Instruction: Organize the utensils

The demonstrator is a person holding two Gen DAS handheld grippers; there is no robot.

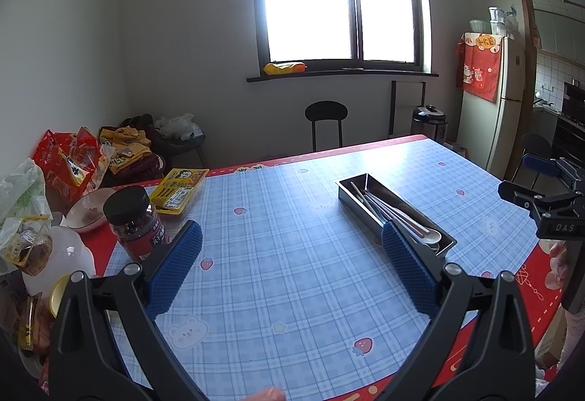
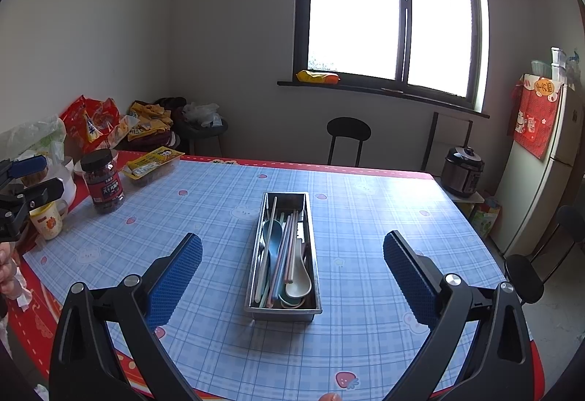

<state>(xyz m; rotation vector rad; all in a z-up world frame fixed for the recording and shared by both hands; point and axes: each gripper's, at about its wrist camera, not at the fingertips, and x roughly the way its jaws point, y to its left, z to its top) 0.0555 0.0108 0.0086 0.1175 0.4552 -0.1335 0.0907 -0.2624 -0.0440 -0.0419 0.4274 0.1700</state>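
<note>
A steel utensil tray [image 2: 313, 254] lies lengthwise on the checked blue tablecloth, straight ahead of my right gripper [image 2: 292, 247]. It holds several chopsticks [image 2: 283, 254], a blue spoon [image 2: 272, 231] and a white spoon [image 2: 299, 282]. My right gripper is open and empty, held above the table just short of the tray. In the left wrist view the tray [image 1: 345, 192] lies to the right, partly behind the right finger. My left gripper [image 1: 292, 236] is open and empty over bare cloth.
At the table's left edge stand a dark jar with a black lid [image 1: 133, 222], a yellow packet [image 1: 179, 190], a bowl [image 1: 86, 214], a mug [image 2: 49, 220] and snack bags [image 1: 69, 159]. A black stool [image 2: 347, 134] stands behind the table; a fridge [image 1: 490, 101] at right.
</note>
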